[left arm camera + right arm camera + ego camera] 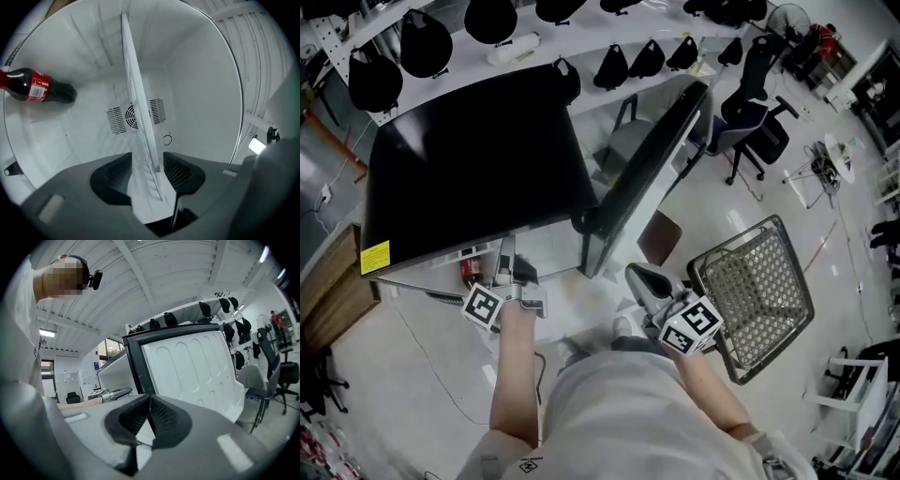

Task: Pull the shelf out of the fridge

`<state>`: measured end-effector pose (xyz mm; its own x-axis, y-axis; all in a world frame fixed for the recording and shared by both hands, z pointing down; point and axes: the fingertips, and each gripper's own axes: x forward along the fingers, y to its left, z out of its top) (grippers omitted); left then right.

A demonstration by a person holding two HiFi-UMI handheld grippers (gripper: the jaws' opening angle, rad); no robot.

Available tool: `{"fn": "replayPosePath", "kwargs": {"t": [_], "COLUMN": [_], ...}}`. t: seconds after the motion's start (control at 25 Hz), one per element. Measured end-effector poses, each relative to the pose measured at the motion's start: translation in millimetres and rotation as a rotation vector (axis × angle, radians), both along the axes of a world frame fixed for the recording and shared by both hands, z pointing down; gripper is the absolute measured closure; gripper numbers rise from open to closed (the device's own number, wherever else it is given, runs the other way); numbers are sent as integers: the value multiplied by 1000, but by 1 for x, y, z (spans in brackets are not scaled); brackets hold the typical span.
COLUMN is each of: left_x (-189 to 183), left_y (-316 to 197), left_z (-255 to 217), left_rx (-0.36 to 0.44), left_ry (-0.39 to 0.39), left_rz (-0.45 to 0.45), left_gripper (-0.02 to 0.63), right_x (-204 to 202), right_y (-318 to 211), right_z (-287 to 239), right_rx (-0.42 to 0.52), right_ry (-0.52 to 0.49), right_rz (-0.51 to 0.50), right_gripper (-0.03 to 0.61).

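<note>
Item, far left: yellow label [375, 256] on the front corner of the black-topped fridge [478, 169], which fills the upper left of the head view; cola bottle [37, 86], red label, dark contents, inside the white cabinet at the left of the left gripper view, well apart from the shelf; left gripper [146, 157], reaching into the open front of the fridge, marker cube just behind it in the head view, jaws standing wide apart with the shelf's near edge between them, the pads not seen to press on it; shelf [136, 108], white flat panel, seen edge-on as a thin blade in the rolled left gripper view, inside the cabinet, running from between the jaws back toward the rear wall; fan grille [115, 120], round vent with slatted panels either side, on that rear wall, partly hidden behind the shelf; fridge door [647, 178], swung open to the right, its white moulded inner liner filling the centre of the right gripper view; right gripper [149, 399], held outside the fridge beside the open door, jaws together at the tips, nothing between them; wire mesh basket [755, 291], tilted, on the floor just right of the right gripper; office chair [759, 112], dark, beyond the door at upper right.
</note>
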<state>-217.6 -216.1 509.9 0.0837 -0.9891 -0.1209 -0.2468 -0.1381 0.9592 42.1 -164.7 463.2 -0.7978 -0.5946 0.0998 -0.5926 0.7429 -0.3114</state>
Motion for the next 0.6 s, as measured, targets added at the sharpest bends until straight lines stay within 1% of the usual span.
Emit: {"fn": "replayPosePath", "kwargs": {"t": [0.28,0.6], "left_x": [3,0], "left_y": [-27,-47], "left_z": [-1,4], "left_rx": [27,19], "left_ry": [45,47], "left_rz": [21,25], "left_gripper": [411,415], "right_x": [17,32], "right_y": [1,7], "right_z": [0,-4], "right_rx": [8,19], "right_ry": [12,20], "right_rz": [92,166], "right_gripper": [566,566]}}
